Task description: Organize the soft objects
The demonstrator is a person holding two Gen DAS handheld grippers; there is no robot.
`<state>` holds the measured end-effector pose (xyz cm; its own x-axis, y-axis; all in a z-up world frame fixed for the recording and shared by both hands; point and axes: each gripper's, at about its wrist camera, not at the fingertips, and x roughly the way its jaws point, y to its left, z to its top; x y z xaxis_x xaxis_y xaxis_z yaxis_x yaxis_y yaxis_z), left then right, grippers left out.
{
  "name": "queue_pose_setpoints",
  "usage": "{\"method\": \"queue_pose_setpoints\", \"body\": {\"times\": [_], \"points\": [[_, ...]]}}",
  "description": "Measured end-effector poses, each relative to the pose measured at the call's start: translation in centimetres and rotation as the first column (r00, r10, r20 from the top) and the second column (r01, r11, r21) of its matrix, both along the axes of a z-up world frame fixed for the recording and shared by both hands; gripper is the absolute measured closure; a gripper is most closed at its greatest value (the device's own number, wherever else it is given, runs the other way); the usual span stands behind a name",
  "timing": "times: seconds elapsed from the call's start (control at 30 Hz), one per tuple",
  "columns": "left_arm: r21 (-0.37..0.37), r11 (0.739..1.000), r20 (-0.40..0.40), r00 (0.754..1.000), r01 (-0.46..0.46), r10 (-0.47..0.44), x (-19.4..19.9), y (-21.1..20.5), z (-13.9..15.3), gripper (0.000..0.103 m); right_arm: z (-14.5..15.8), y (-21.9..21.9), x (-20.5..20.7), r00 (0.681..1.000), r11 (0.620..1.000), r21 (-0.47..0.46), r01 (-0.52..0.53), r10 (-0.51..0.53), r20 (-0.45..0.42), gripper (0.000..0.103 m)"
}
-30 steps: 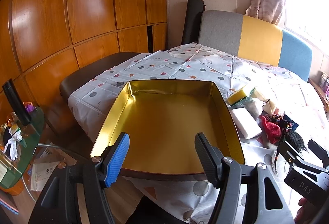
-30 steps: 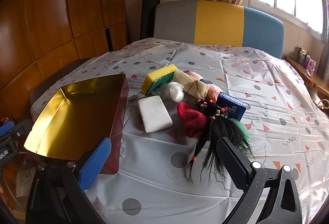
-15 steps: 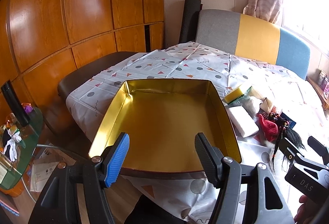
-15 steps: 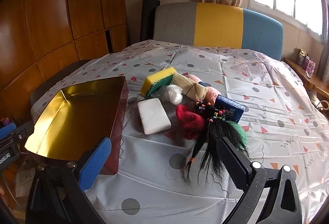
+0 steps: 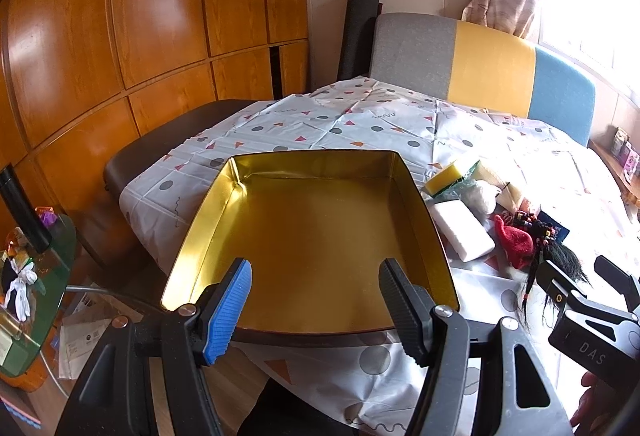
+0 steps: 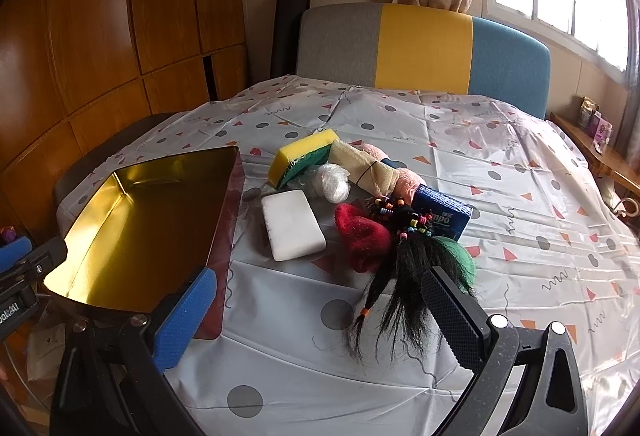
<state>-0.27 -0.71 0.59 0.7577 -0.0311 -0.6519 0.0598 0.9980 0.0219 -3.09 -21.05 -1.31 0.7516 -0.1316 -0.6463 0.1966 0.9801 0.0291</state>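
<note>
A gold tin sits empty at the near left edge of a patterned cloth. The left gripper hovers over its near rim, jaws wide, holding nothing. The right gripper hangs wide and empty before a pile beside the tin: sponge, white block, red wool, beaded black hair.

Gold tin tray; white tablecloth with grey dots, orange triangles; yellow-green sponge; white foam block; red woolly item.
</note>
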Motion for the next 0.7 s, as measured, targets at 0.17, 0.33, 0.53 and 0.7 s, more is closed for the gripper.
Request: {"method": "queue_pose_setpoints", "body": {"times": [0.17,0.33,0.53,0.7], "points": [[0.002,1.0,-0.009,1.0,0.006,-0.006,0.1,-0.2,-0.2,0.036,-0.1,-0.1,0.1,1.0,1.0,0.003,0.0,0.0,-0.001,0.0],[0.006,1.0,-0.017,1.0,0.019,-0.019,0.2,-0.6,-0.3,0.036,-0.2,-0.4,0.2,1.0,1.0,0.005,0.002,-0.002,-0.002,0.0],[0.006,1.0,-0.027,0.999,0.031,-0.03,0.2,-0.9,-0.5,0.036,-0.5,-0.9,0.2,1.0,1.0,0.015,0.011,-0.011,-0.005,0.0],[0.005,0.999,-0.035,0.999,0.036,-0.036,0.2,-1.0,-0.6,0.036,-0.5,-1.1,0.2,1.0,1.0,0.017,0.014,-0.014,-0.005,0.0]]}}
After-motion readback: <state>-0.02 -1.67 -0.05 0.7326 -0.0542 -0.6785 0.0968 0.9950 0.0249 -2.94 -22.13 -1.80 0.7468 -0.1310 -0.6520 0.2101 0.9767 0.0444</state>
